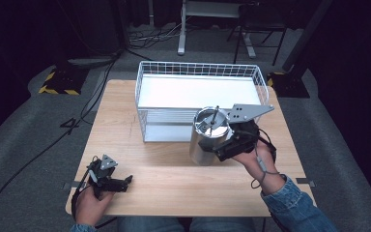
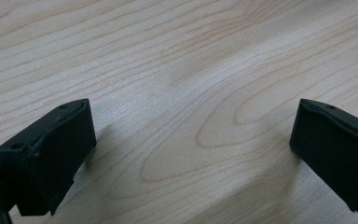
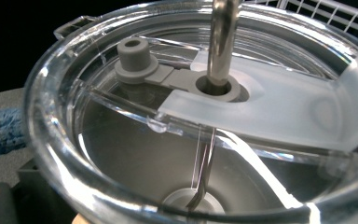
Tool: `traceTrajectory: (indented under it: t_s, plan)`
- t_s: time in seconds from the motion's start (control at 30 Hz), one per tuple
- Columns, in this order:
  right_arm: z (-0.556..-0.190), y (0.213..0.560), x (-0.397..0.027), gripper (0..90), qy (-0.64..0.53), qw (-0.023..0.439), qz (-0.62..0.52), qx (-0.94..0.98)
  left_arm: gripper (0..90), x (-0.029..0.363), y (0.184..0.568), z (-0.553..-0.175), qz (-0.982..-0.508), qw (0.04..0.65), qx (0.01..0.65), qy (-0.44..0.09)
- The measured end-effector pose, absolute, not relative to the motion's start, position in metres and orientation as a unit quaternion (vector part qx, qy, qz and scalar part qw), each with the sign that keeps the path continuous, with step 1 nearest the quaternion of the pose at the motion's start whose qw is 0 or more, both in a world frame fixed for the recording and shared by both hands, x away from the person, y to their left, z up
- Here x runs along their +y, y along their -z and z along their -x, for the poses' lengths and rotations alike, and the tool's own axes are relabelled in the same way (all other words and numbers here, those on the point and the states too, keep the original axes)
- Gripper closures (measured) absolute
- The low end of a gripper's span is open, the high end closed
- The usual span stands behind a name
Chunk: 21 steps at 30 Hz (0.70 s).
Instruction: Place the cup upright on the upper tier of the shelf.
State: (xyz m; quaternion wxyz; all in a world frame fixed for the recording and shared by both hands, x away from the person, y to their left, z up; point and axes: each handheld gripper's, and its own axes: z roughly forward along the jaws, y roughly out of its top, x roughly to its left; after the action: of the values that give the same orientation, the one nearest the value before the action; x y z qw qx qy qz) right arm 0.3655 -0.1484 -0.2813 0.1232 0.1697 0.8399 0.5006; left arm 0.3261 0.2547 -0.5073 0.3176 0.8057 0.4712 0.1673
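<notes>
The steel cup [image 1: 206,140] stands upright on the wooden table [image 1: 174,183], just in front of the white wire basket [image 1: 149,92], near its front right corner. The right gripper [image 1: 224,147] is up against the cup's right side, w/ the person's right hand [image 1: 256,155] behind it. Its grey plate sticks out above, toward the basket. From the high view the black jaws look pressed on the cup's wall, but whether they're actually clamped on it can't be told; the contact side is hidden.

The right gripper view looks down from v. close onto the clear plastic lid [image 3: 121,121]. A metal straw [image 3: 223,42] passes thru a grey rubber ring in the lid; a grey plug [image 3: 133,58] on a short strap sits just beside it. Shiny steel inside shows thru the lid. Basket wires show at top right, a bit of blue denim at far left.

The left gripper [image 1: 121,182] lies low on the table near the front left corner, held in the left hand [image 1: 92,205], well apart from the cup. In the left gripper view its jaws stand wide apart w/ bare wood grain between them, nothing held.

No brand, label or readable writing on cup, lid, basket or grippers.
</notes>
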Motion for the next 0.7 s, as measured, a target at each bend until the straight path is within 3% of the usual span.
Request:
traceTrajectory:
  t_s: [0.7]
  plan:
    - [-0.409,0.226,-0.146,3.8,-0.508,0.153,-0.186,0.827,0.6,0.255,0.507,-0.325,-0.804,0.318,0.473,-0.169]
